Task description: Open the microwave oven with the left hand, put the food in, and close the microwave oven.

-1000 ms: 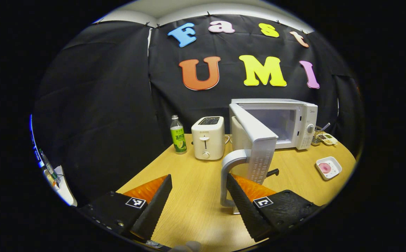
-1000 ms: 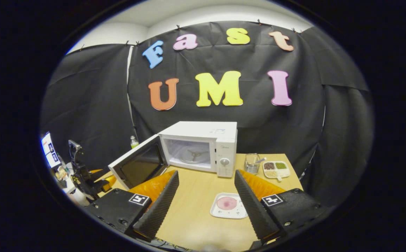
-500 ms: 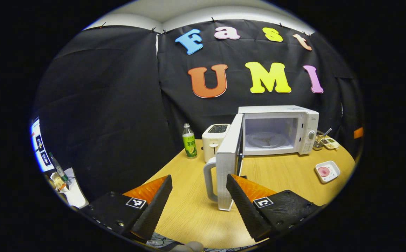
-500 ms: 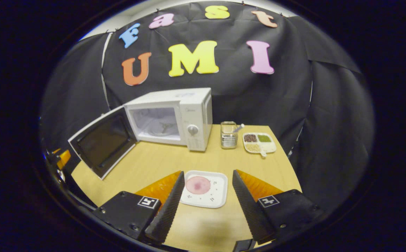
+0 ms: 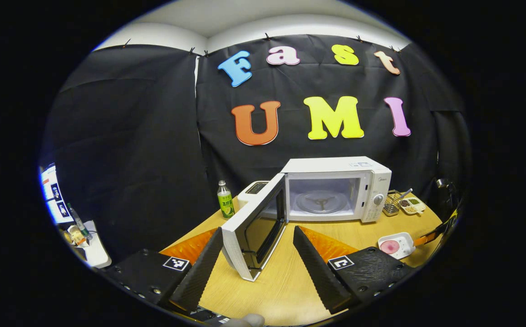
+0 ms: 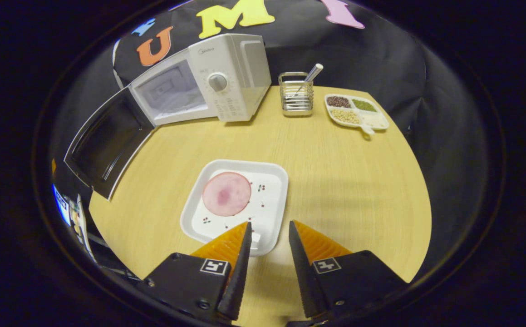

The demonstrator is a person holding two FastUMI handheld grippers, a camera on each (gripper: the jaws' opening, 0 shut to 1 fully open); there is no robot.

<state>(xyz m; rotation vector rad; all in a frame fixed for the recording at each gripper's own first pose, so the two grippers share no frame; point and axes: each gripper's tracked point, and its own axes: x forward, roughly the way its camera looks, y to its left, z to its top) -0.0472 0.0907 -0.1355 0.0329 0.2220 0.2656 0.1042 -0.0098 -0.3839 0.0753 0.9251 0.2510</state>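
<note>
Black cloth backs a wooden tabletop where a white microwave oven stands with its door swung wide, and a square white plate carrying a round pink slice of food lies in front of it. Left gripper hangs back with jaws apart and empty, while right gripper straddles the plate's near rim, jaws narrowly apart, not clamped. With so thin an edge hold, the plate could tilt when lifted and shed the food, or catch the open door.
</note>
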